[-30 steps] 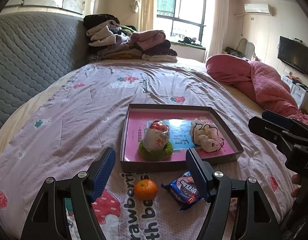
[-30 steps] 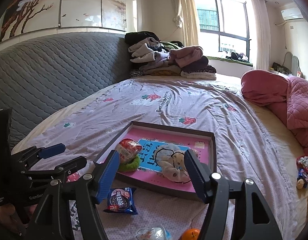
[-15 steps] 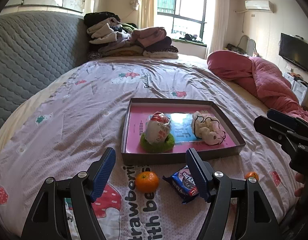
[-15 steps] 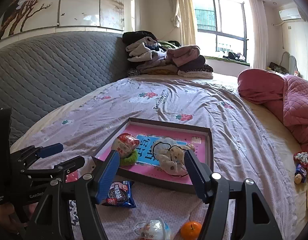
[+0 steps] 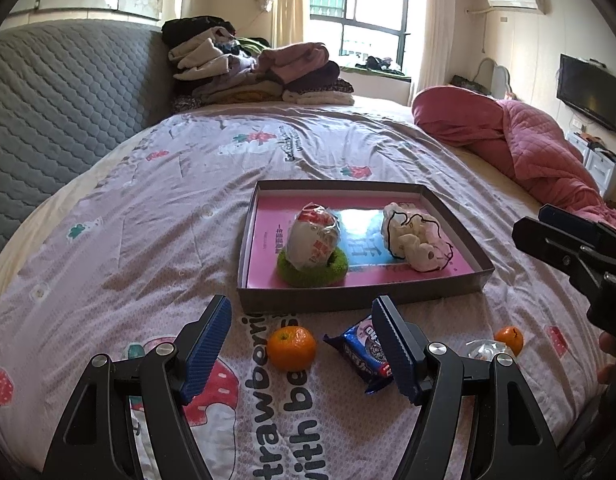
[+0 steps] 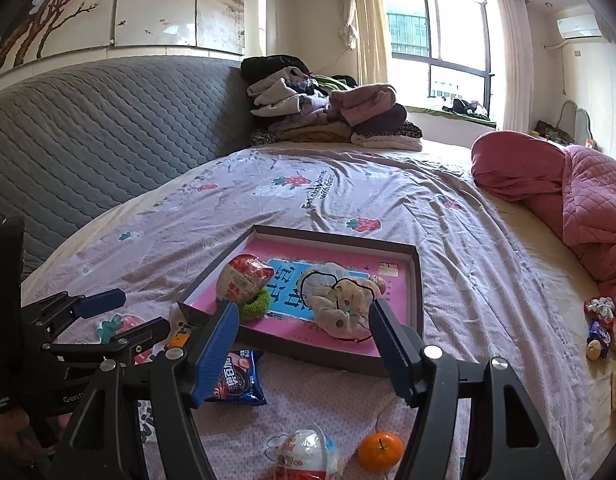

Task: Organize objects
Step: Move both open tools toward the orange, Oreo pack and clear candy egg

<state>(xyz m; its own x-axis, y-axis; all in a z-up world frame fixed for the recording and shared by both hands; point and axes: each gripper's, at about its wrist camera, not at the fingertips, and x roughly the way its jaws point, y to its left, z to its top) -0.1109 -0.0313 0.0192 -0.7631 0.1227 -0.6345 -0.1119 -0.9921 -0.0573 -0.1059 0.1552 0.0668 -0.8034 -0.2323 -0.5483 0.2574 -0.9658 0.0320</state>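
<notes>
A shallow grey tray [image 5: 359, 294] with a pink floor lies flat on the bed. Inside it, a wrapped snack [image 5: 312, 238] rests on a green ring [image 5: 312, 270], and a cream soft toy [image 5: 413, 236] lies beside them. In front of the tray lie an orange [image 5: 292, 348], a blue biscuit packet [image 5: 365, 354], a clear wrapped snack [image 6: 306, 456] and a second orange [image 5: 509, 340].
</notes>
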